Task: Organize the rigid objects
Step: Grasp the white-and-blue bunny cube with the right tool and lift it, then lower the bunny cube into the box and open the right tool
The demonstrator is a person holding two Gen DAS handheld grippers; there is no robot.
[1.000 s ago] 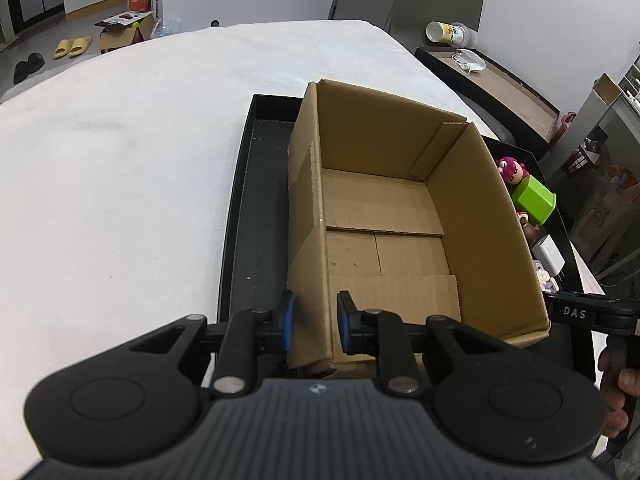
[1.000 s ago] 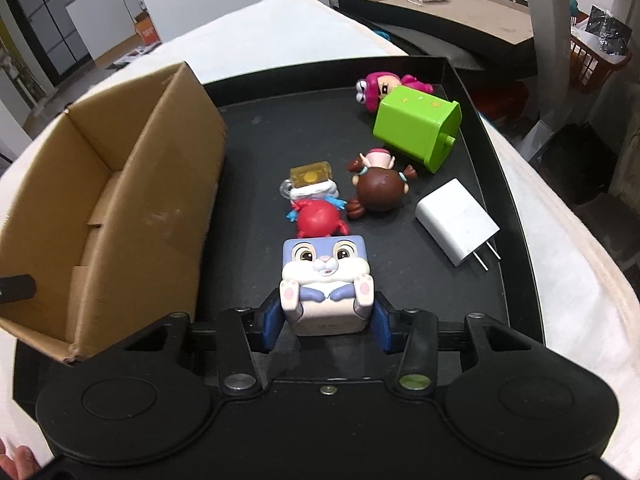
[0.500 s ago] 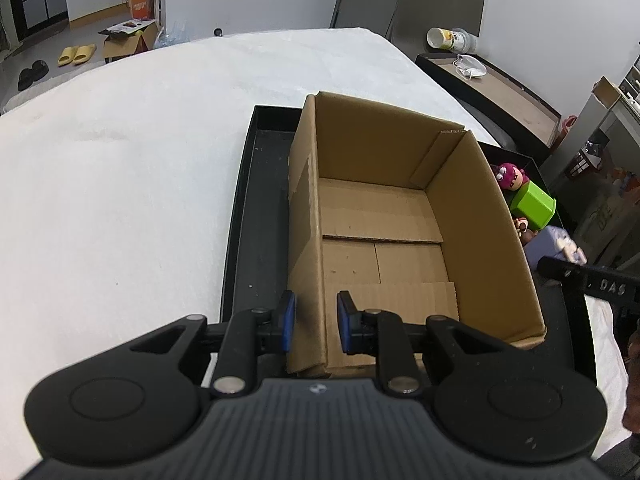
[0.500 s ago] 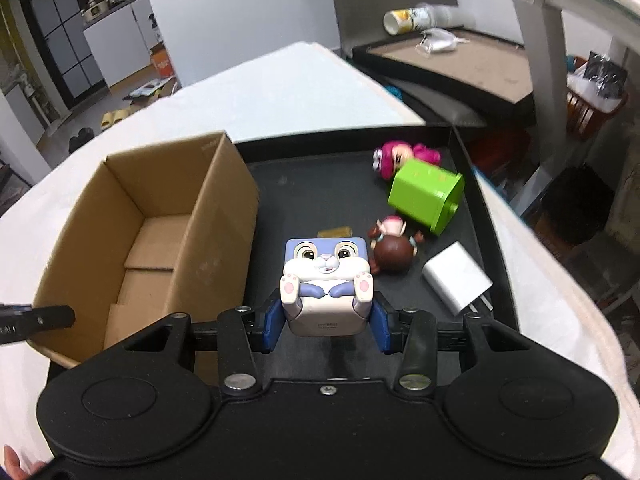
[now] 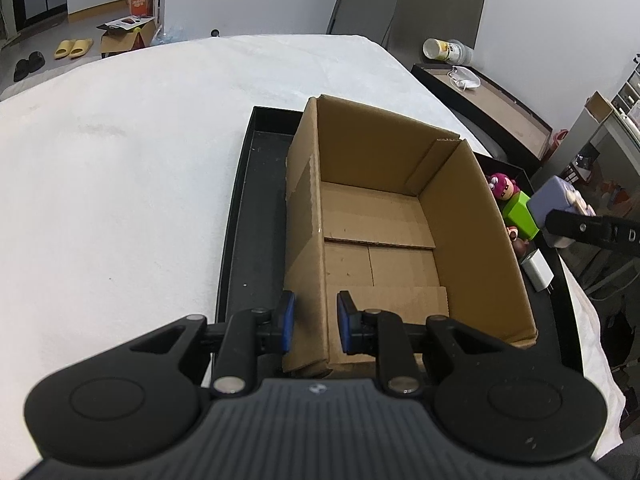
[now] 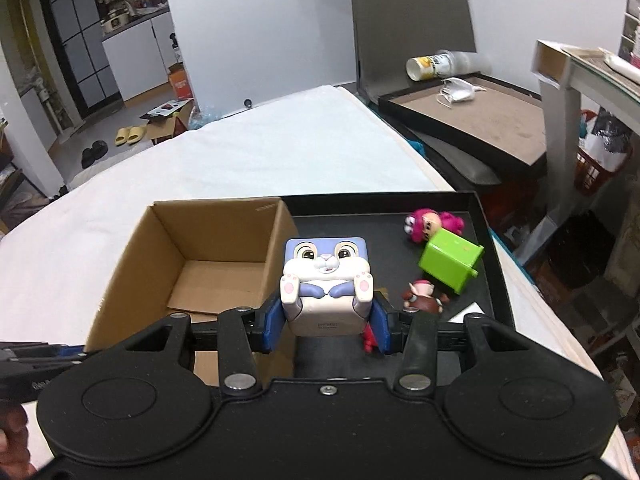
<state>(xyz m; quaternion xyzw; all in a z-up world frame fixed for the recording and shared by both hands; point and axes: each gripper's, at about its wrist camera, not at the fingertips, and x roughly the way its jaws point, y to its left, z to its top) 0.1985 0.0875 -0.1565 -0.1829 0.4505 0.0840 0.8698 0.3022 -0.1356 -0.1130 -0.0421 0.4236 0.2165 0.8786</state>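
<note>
An open cardboard box [image 5: 400, 216] stands empty in a black tray [image 5: 248, 232]. My left gripper [image 5: 314, 326] is shut on the box's near left wall. My right gripper [image 6: 326, 320] is shut on a blue and white bunny cube toy [image 6: 325, 280] and holds it in the air above the tray, beside the box's right wall [image 6: 276, 264]. The cube also shows in the left wrist view [image 5: 556, 200], right of the box.
On the tray right of the box lie a pink-haired figure [image 6: 428, 224], a green block [image 6: 450, 266], a brown-haired figure [image 6: 424, 300], a white charger [image 5: 538, 274] and a red toy [image 6: 368, 340]. A white cloth [image 5: 120, 180] covers the table. A second tray [image 6: 472, 116] stands behind.
My right gripper has lifted the bunny cube off the tray, well above the other toys. My left gripper has kept its hold on the box wall.
</note>
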